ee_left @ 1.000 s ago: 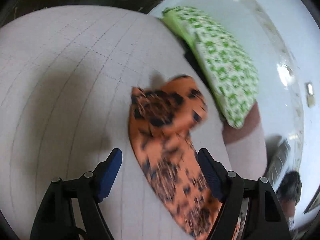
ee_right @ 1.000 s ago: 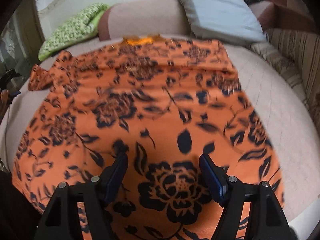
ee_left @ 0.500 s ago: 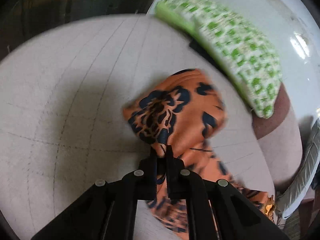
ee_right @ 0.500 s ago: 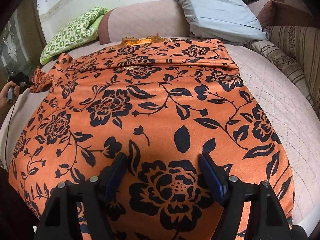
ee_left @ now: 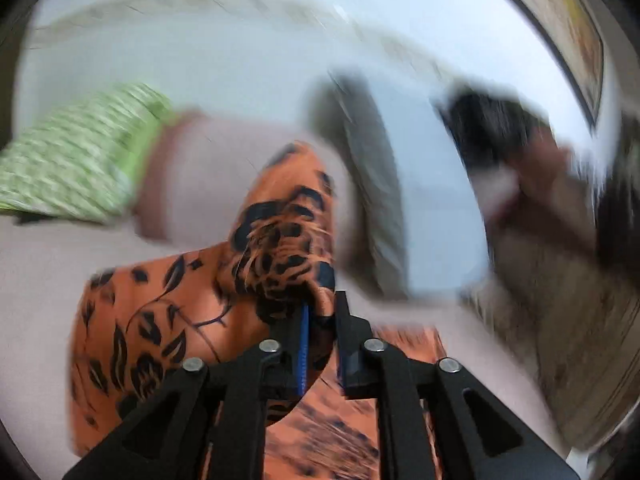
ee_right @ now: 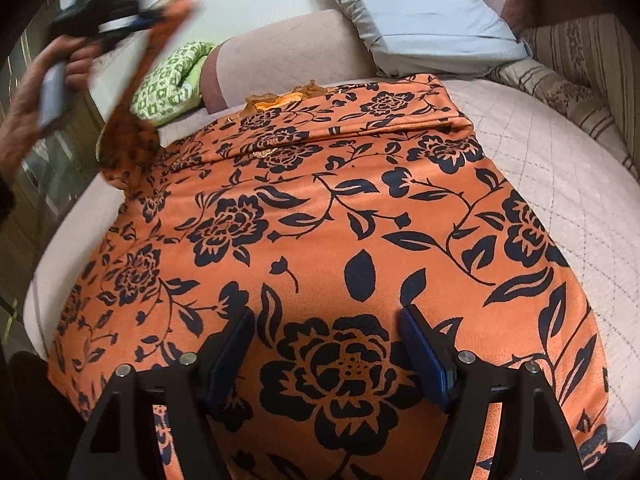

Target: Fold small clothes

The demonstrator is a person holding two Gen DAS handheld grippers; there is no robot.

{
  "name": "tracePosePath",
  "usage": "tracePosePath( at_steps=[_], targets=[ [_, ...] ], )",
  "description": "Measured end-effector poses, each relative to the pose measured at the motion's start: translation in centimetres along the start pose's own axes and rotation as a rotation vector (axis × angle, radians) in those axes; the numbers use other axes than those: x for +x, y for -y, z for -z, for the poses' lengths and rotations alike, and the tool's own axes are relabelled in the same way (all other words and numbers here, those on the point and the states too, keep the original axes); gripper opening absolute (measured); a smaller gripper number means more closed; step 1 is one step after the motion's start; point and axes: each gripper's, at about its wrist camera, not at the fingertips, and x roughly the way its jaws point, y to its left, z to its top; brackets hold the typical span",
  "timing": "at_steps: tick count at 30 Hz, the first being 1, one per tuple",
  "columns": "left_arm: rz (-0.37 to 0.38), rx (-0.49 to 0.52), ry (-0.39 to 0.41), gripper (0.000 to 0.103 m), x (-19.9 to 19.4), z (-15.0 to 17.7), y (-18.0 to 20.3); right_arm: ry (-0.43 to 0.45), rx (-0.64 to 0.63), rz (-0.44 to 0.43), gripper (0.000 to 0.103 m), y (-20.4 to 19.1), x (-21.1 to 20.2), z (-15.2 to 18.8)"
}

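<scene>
An orange garment with a black floral print [ee_right: 320,216] lies spread flat on a pale quilted bed [ee_right: 560,168]. My right gripper [ee_right: 328,344] is open and hovers low over the garment's near hem, holding nothing. My left gripper [ee_left: 320,316] is shut on the garment's left sleeve [ee_left: 280,240]. In the right wrist view the left gripper [ee_right: 152,20] is high at the upper left, with the sleeve [ee_right: 132,136] hanging stretched from it down to the garment. The left wrist view is blurred by motion.
A green patterned cushion [ee_right: 172,80] and a pink bolster [ee_right: 272,52] lie beyond the garment. A grey pillow [ee_right: 420,12] and striped cushions [ee_right: 572,60] sit at the back right. The bed's edge runs along the left [ee_right: 44,280].
My left gripper closed on the sleeve and lifted it up off the bed, swinging toward the garment's middle. My right gripper stayed open over the hem.
</scene>
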Motion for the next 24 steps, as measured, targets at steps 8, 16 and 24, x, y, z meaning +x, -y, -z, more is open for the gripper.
tracePosePath(
  at_steps=[8, 16, 24],
  targets=[
    [0.099, -0.173, -0.369, 0.081, 6.7, 7.7, -0.8, -0.009, 0.084, -0.080, 0.077, 1.4, -0.7, -0.3],
    [-0.247, -0.083, -0.111, 0.083, -3.7, 8.5, -10.3, 0.044, 0.220, -0.200, 0.078, 3.1, -3.1, -5.0],
    [-0.380, -0.181, -0.225, 0.077, -1.5, 13.9, -17.1, 0.039, 0.296, -0.177, 0.077, 6.6, 6.0, -20.2]
  ],
)
